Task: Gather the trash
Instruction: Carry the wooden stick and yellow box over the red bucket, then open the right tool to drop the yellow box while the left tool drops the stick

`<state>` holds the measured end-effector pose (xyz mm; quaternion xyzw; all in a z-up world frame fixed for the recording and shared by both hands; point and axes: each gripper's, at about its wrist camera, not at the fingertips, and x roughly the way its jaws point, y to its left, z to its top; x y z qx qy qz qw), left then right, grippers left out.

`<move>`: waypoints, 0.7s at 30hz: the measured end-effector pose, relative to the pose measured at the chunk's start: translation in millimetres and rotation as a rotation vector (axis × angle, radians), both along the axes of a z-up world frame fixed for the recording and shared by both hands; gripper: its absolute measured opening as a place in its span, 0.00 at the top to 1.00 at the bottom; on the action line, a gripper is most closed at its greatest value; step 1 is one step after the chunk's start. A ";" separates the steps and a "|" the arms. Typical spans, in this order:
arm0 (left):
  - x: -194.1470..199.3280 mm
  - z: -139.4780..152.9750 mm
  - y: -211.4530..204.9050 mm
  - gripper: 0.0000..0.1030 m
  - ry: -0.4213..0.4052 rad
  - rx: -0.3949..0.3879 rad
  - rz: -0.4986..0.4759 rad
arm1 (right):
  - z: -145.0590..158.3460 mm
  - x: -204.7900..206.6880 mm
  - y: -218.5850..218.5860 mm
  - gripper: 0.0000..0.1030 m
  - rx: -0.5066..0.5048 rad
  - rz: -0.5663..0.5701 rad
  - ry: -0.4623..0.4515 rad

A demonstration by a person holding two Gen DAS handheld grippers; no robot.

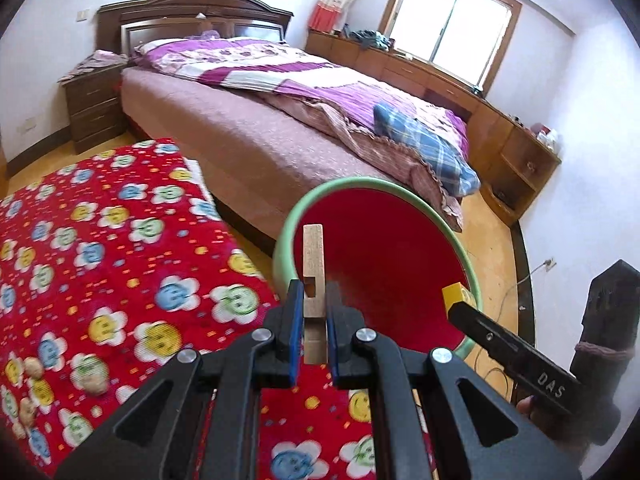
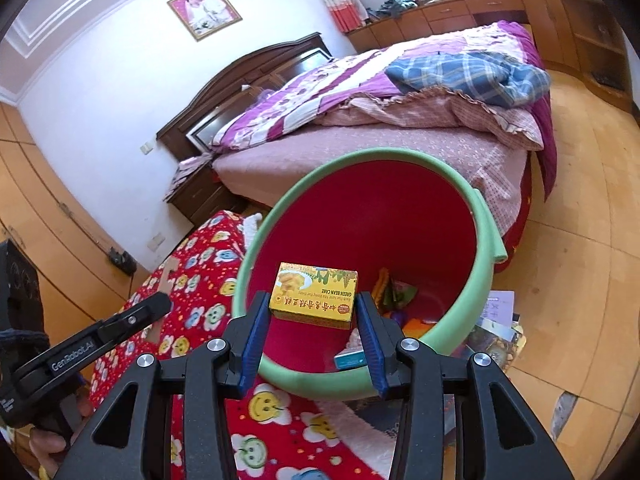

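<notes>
Left gripper (image 1: 312, 316) clamps a wooden piece (image 1: 313, 264); right gripper (image 2: 312, 316), jaws parted, frames a yellow box (image 2: 314, 294) above the bin (image 2: 486, 216)

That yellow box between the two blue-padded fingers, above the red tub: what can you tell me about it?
The yellow box is a small flat carton, cardboard by its look, printed with a food picture, red Chinese characters and the words "GREEN BEAN CAKE", upside down from this view. It looks closed and undented. It sits level between the blue pads of the right gripper, above the open mouth of the red tub with the green rim. Whether the pads are pressing its sides cannot be told. From the left wrist view only a yellow corner shows.
</notes>
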<state>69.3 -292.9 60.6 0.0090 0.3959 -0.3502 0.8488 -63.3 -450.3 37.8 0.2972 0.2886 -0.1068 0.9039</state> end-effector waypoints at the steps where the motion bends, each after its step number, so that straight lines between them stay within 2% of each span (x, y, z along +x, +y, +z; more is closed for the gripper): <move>1: 1.8 -2.3 -4.7 0.91 0.001 0.002 -0.006 | -0.7 0.1 -0.5 0.56 -0.001 -0.003 0.003; 9: 12.8 -16.1 -23.7 0.90 0.025 -0.004 -0.037 | -7.1 2.0 -6.8 0.56 0.007 -0.009 0.018; 11: 13.6 -18.0 -22.8 0.87 0.036 -0.003 -0.036 | -8.1 2.9 -7.2 0.56 0.007 -0.008 0.020; 15: 13.1 -18.8 -15.8 0.70 0.037 0.013 -0.006 | -9.7 5.4 -6.1 0.56 0.011 0.003 0.027; 19: 14.7 -20.4 -5.1 0.63 0.059 0.030 0.034 | -9.8 10.0 -1.7 0.42 0.005 0.025 0.036; 21: 14.7 -21.6 1.8 0.63 0.070 0.039 0.055 | -7.9 11.0 3.9 0.36 -0.009 0.037 0.036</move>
